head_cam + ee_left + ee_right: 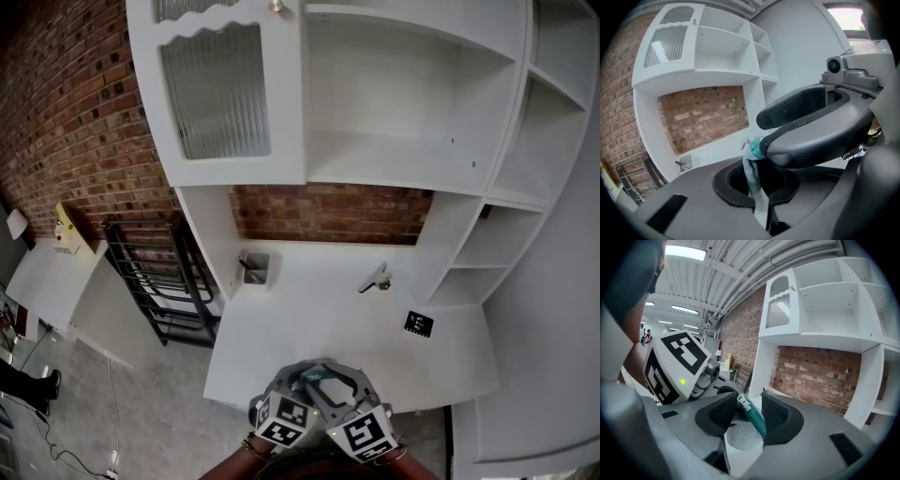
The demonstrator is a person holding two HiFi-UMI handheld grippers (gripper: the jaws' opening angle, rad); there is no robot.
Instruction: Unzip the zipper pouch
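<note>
While left fingers (pixel 724 188) clamp zipper pouch (pixel 753 174), teal zipper end (pixel 743 402) lies between parted right fingers (pixel 777 416).

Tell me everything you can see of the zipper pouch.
The pouch is pale mesh with a teal zipper and a silvery slider. It is held in the air, crumpled, its fabric pinched in the shut left tongs. The zipper end stands between the open right tongs, leaning on one pad.
</note>
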